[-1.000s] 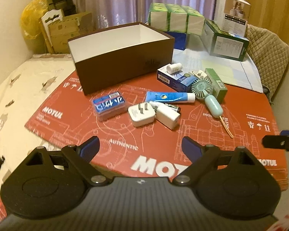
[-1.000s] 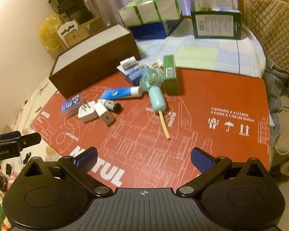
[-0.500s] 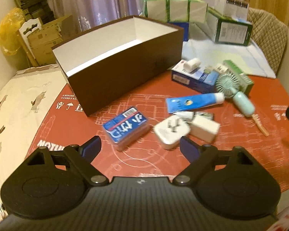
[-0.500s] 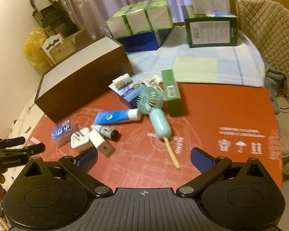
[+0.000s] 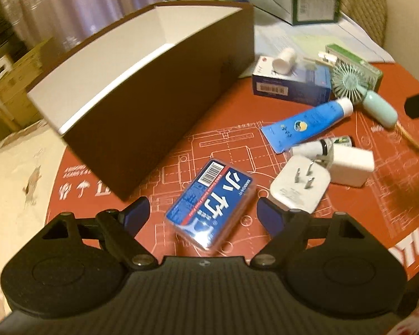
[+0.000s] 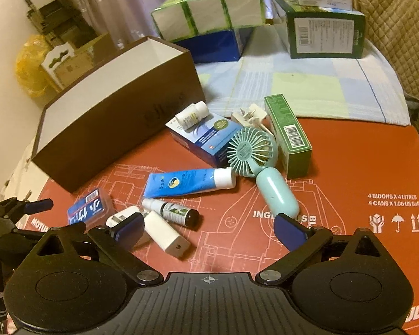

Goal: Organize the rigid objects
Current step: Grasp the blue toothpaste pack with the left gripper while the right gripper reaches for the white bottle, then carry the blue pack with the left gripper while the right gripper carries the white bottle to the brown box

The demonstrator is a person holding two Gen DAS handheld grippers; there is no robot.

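Two hand-held grippers in play, both spread with nothing pinched. We have the left hand-held gripper low over the red mat on the desk, straddling the blue floss-pick case; its jaws have just been closing, the case sits between them but the pads are clear of it on both sides. The right hand-held gripper hangs wide over the white charger block and the small dark bottle, gripping nothing.

The case lies flat on the mat, angled diagonally, just in front of the near corner of the open brown box, which looks empty as far as its white interior shows. Near it on the right: the white plug adapter, close but apart. Further right the blue tube, mint hand fan and blue carton with a white bottle on top.

To do this pick well, we judge:
- roll the wrist so the pads meet the case's long flat sides square, not its corners
- drop until the pads reach mid-height of the case; the lid looks slick plastic, a high pinch may slip
- keep the right pad off the plug adapter while closing
- lift straight before swinging, so it clears the box's near wall, then set it down inside against a wall

Frames are motion-blurred, so exact pad clearance is hard to tell.
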